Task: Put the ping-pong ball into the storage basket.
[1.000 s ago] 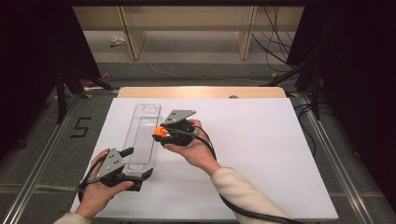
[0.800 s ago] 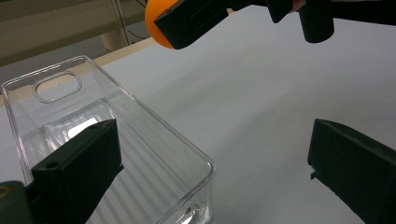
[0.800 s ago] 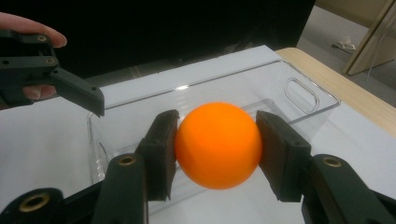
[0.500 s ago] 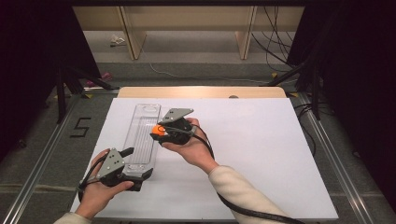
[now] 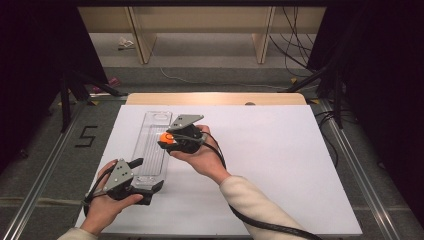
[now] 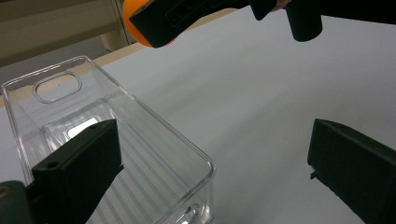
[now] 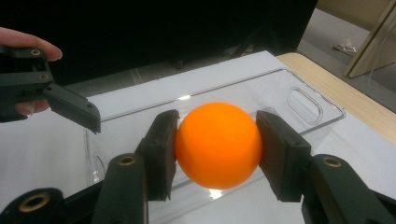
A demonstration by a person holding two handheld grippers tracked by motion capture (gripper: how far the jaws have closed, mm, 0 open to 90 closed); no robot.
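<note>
Right gripper [image 7: 217,144] clamps an orange ball [image 7: 217,144] between both pads, above the clear plastic tray [image 5: 151,145] on the white table [image 5: 280,165]. Left gripper [image 6: 210,163] — jaws wide apart, empty — straddles the tray's near corner.

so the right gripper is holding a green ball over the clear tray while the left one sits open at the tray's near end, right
Not quite: the ball is orange, not green, as the right gripper view shows, clamped between the right gripper's pads. The rest stands: it is held over the clear tray, and the left gripper sits open at the tray's near end.
</note>
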